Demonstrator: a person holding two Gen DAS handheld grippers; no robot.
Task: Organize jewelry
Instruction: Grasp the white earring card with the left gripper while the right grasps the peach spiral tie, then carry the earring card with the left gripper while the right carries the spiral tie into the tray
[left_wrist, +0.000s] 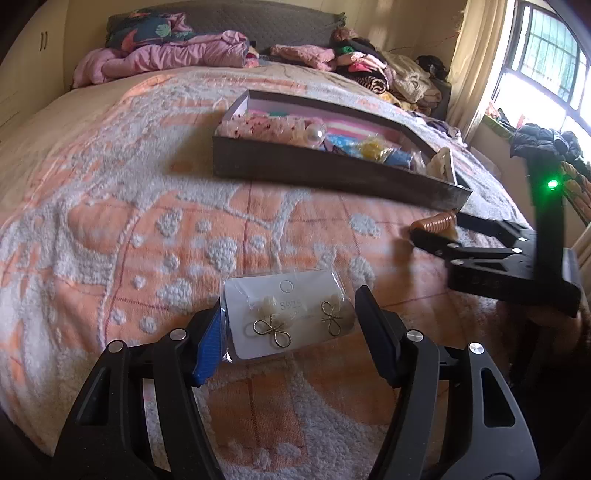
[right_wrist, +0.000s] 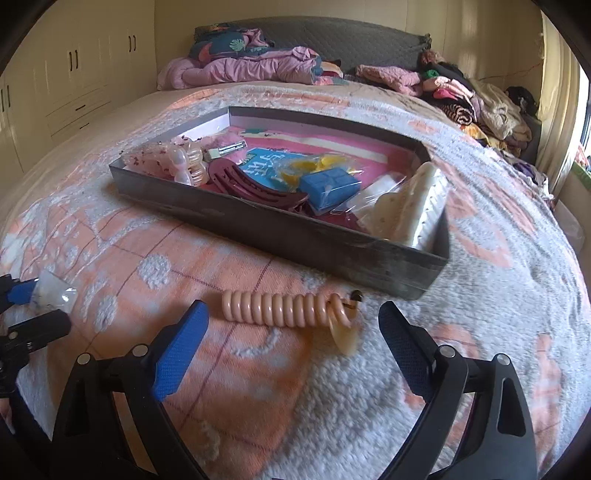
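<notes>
The bed (left_wrist: 110, 206), spread with a tufted peach-and-white cover, carries everything. Toward the headboard lies a shallow dark tray (right_wrist: 280, 236), already holding hair clips and small packets, so it looks like the collecting place. Just in front of it lies a coiled peach hair tie (right_wrist: 280, 308), with the right gripper (right_wrist: 293, 334) poised behind it, fingers spread wide. The left gripper (left_wrist: 288, 325) straddles a bagged earring card (left_wrist: 284, 317); its blue pad touches the bag, the other pad stands just clear.
</notes>
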